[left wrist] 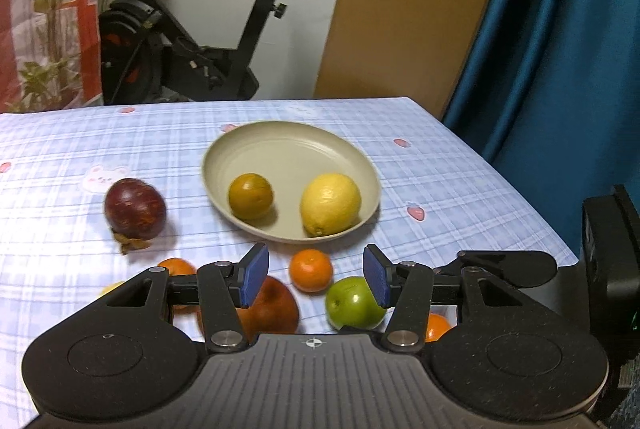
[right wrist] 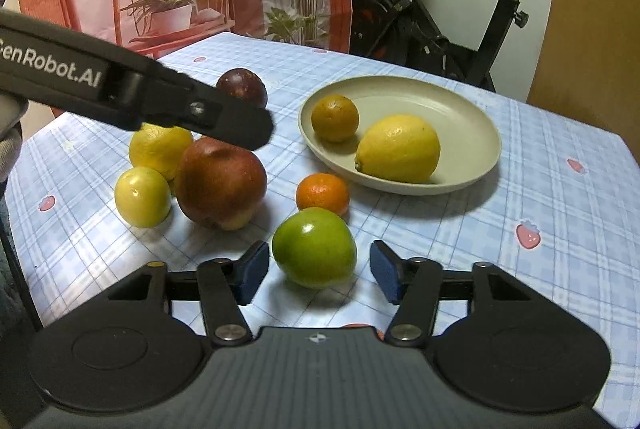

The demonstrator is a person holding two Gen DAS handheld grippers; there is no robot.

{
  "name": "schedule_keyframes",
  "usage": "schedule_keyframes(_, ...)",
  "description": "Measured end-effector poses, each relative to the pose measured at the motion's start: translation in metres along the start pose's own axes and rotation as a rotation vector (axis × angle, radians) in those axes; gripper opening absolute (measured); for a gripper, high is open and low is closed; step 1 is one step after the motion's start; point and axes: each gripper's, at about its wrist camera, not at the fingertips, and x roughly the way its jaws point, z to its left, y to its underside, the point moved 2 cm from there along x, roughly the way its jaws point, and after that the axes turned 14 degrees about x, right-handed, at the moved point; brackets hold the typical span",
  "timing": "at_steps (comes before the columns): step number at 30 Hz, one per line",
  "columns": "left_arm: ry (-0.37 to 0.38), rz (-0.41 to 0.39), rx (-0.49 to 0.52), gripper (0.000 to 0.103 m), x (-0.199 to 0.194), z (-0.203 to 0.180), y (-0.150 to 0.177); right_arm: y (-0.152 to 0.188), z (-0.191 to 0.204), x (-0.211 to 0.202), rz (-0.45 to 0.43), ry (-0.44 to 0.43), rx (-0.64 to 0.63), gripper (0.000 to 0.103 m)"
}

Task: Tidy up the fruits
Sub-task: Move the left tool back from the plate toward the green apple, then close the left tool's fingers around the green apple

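Green apple (right wrist: 314, 248) between right gripper (right wrist: 316, 271) jaws

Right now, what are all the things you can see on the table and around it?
Round beige plate: one, far right of the table.
Big yellow lemon: one, on the plate.
Small brownish-orange citrus: one, on the plate.
Small orange mandarin: one, beside the plate.
Green apple: one, between the right jaws, untouched.
Large red apple: one, left of the mandarin.
Yellow fruits: two, left of the red apple.
Dark purple round fruit: one, far side.
Blue checked tablecloth: one.
Black exercise bike: one, behind.
Left hand-held gripper: open.
Right hand-held gripper: open.
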Motion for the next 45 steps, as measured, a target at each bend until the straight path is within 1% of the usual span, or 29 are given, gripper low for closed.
schedule_keyframes(4, 0.014, 0.005, 0.013, 0.055, 0.008, -0.008, -0.001, 0.002, -0.004, 0.000, 0.009, -0.013, 0.021, 0.052)
schedule_keyframes(10, 0.026, 0.015, 0.013, 0.055, 0.014, -0.012, 0.001, 0.003, -0.010, 0.001, 0.009, -0.033, 0.060, 0.050)
schedule_keyframes(28, 0.056, 0.017, 0.010, 0.054, 0.019, -0.013, 0.000, 0.004, -0.013, -0.003, 0.004, -0.043, 0.086, 0.049)
schedule_keyframes(37, 0.108, 0.026, 0.005, 0.053, 0.020, -0.016, 0.004, 0.005, -0.017, -0.008, -0.006, -0.042, 0.110, 0.049)
schedule_keyframes(45, 0.149, 0.061, 0.008, 0.053, 0.031, -0.022, 0.011, 0.005, -0.017, -0.005, -0.003, -0.041, 0.110, 0.049)
